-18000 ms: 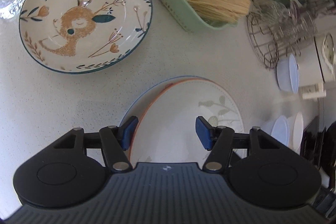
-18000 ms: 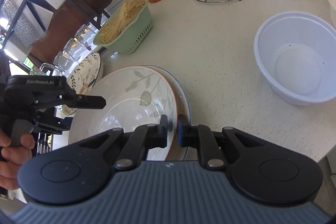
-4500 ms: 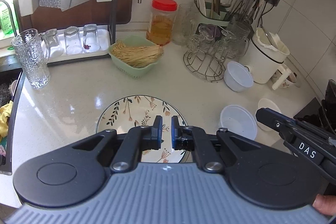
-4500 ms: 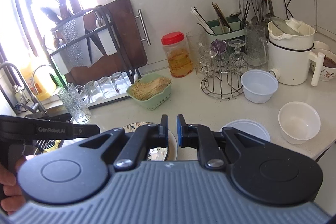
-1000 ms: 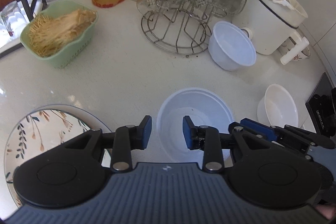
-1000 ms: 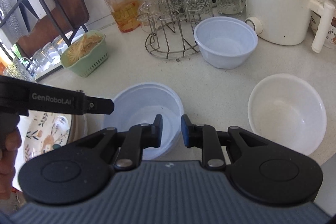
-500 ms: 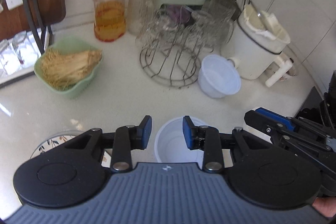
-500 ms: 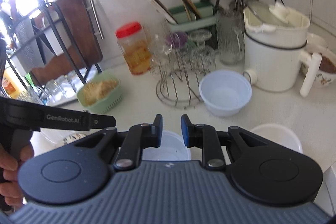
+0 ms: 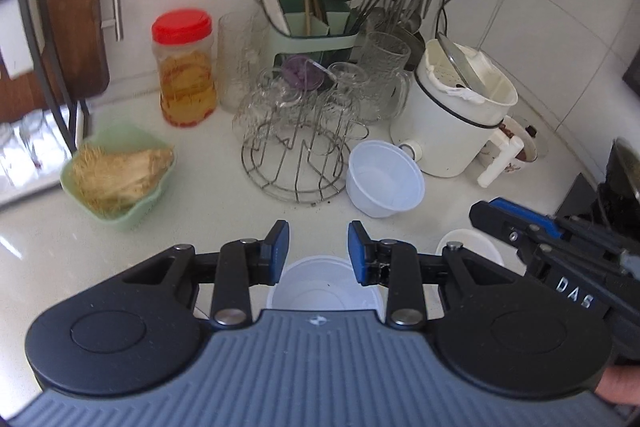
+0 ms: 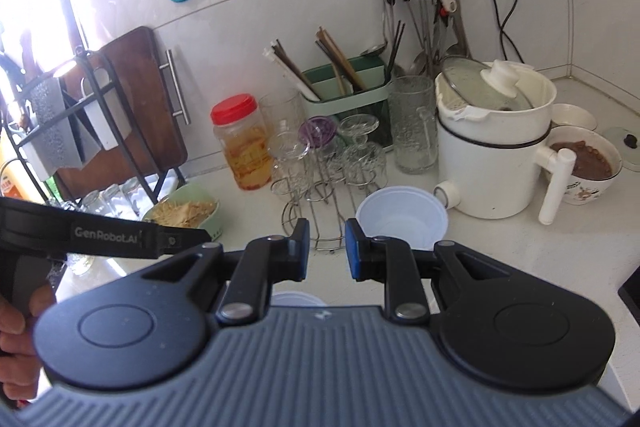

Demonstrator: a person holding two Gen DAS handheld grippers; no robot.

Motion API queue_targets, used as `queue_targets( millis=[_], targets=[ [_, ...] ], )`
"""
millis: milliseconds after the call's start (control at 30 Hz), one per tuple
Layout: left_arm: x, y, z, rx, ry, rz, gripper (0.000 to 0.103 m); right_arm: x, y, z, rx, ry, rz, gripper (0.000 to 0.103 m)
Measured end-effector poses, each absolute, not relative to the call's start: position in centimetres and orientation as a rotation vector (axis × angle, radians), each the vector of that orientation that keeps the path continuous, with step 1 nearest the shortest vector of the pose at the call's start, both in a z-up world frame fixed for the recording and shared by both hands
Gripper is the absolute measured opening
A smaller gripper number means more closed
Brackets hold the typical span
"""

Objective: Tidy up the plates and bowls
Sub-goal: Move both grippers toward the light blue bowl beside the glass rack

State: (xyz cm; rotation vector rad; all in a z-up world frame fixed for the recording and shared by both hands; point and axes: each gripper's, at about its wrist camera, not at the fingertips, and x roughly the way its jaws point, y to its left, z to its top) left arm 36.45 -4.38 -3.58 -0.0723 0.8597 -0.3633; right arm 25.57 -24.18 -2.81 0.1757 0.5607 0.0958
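Both grippers are up in the air over the white stone counter [image 9: 200, 203], and neither one holds anything. The left gripper [image 9: 318, 247] has its blue fingers partly open with a clear gap, and the right gripper [image 10: 325, 249] has its fingers a little open too, with a smaller gap. Right under the left gripper sits a big round white plastic bowl [image 9: 324, 283]; it looks empty but for a tiny dark speck. A smaller white plastic bowl [image 9: 384, 183] sits farther back, just beside the round wire glass rack [image 9: 294, 167] and the white cooking pot with a side handle [image 9: 460, 123], and it looks empty too. A third white bowl [image 9: 468, 241] peeks out near the right gripper's arm. These three bowls sit apart, so I think stacking them is the job still left. No plates show here, so I cannot tell if that part is finished. The pale green basket [image 9: 120, 179] holds dry thin noodles. The clear jar with a red lid [image 9: 185, 67] holds something yellow. The flowery bowl behind the pot [image 10: 584, 163] has brown food in it.
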Motion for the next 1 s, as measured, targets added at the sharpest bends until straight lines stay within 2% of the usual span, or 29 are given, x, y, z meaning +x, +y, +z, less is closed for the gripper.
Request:
queue_targets(
  millis=[1000],
  targets=[
    [35.6,-13.5,-4.0,-0.024,0.859,-0.473,0.037,23.1,-31.1,-3.9,0.204,0.564,-0.005,0.023]
  ],
)
